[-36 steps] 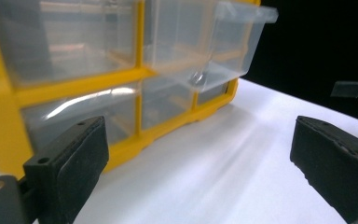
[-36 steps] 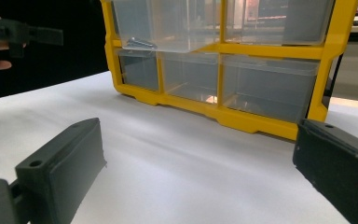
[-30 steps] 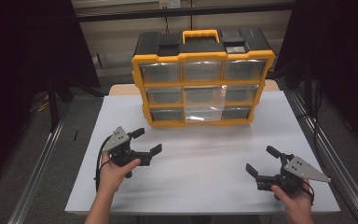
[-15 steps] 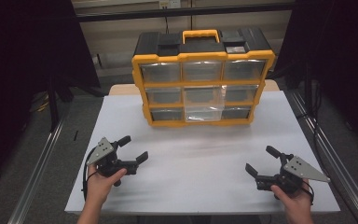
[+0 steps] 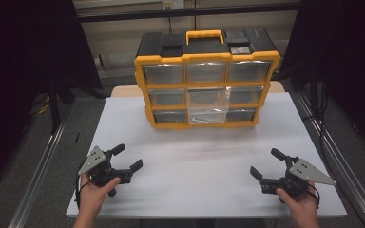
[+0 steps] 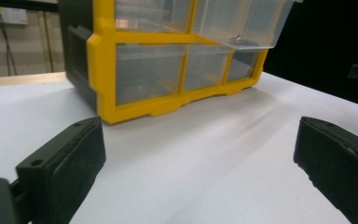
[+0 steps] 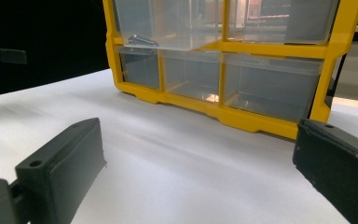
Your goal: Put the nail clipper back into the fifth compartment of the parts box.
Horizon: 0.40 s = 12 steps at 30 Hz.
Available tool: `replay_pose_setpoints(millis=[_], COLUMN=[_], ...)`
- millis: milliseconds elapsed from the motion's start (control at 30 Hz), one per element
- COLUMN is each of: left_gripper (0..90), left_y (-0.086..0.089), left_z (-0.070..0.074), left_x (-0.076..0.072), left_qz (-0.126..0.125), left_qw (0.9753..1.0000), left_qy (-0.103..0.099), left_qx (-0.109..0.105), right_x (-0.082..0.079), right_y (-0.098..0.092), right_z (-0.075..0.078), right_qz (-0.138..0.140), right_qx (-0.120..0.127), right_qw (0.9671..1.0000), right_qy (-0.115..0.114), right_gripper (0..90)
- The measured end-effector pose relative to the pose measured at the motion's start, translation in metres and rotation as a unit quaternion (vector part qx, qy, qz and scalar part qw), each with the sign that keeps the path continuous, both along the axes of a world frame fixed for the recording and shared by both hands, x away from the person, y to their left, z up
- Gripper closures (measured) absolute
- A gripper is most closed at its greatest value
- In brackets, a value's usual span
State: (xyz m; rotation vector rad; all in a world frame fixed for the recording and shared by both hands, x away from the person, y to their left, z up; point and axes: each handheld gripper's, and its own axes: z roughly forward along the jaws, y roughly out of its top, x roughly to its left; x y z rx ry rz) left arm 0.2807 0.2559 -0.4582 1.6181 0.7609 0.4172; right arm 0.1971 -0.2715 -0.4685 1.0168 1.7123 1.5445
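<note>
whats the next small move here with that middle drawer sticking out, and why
Probably bring the right gripper forward toward the pulled-out drawer in the middle of the yellow organizer. Both grippers rest open near the table's front edge, far from the organizer, the left gripper too. That drawer juts out past its neighbours, with a small dark item inside, so it looks like the thing to deal with.

We see a yellow-framed organizer (image 5: 206, 85) with a black top and yellow handle, standing upright at the far edge of the white counter (image 5: 204, 166), nine clear drawers facing us; its middle drawer (image 5: 208, 110) stands pulled out, a small dark screw (image 7: 140, 39) inside
</note>
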Motion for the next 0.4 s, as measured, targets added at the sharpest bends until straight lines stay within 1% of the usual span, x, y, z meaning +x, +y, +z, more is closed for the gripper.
replay_pose_setpoints(millis=[33, 67, 100, 167, 233, 267, 300, 333, 367, 400], left_gripper=[1.7, 1.7, 1.6, 1.3, 1.2, 1.2, 0.9, 0.8, 0.8, 0.8], left_y=[0.0025, 0.0043, 0.0044, 0.0055, 0.0049, 0.0045, 0.0025, 0.0026, 0.0024, 0.0039], left_z=[-0.0014, -0.0022, -0.0028, -0.0033, -0.0036, -0.0035, -0.0043, -0.0049, -0.0052, -0.0058], left_x=[0.0003, -0.0005, -0.001, -0.0009, -0.0007, -0.0013, -0.0013, -0.0007, -0.0005, -0.0005], left_qz=[-0.013, -0.013, -0.011, -0.012, -0.011, 0.0, 0.003, -0.007, -0.003, 0.003], left_qw=[0.9999, 0.9999, 0.9999, 0.9999, 0.9999, 1.0, 1.0, 0.9999, 0.9999, 1.0], left_qy=[0.003, 0.002, 0.002, 0.001, 0.0, -0.002, 0.001, 0.004, 0.004, 0.004], left_qx=[-0.008, -0.001, -0.007, -0.004, -0.006, 0.005, -0.008, -0.014, -0.011, 0.006], right_x=[0.0001, 0.0002, 0.0004, 0.0005, 0.0005, 0.0002, 0.0001, 0.0005, 0.0005, 0.0004], right_y=[0.0, 0.0, 0.0003, 0.0004, 0.0013, 0.0011, 0.0011, 0.0014, 0.0014, 0.0013], right_z=[-0.0001, -0.0001, -0.0001, -0.0002, -0.0003, -0.0001, -0.0001, -0.0004, -0.0006, -0.0006], right_qz=[-0.001, -0.001, -0.002, 0.0, -0.003, -0.002, -0.002, -0.002, -0.003, -0.002], right_qx=[0.0, 0.0, -0.001, -0.003, -0.002, -0.002, -0.003, -0.001, -0.002, -0.002], right_qw=[1.0, 1.0, 1.0, 1.0, 1.0, 1.0, 1.0, 1.0, 1.0, 1.0], right_qy=[0.001, 0.0, -0.001, -0.001, 0.001, 0.002, 0.002, 0.002, 0.002, 0.005], right_gripper=[1.7, 1.7, 1.7, 1.7, 1.7, 1.7, 1.7, 1.7, 1.7, 1.7])
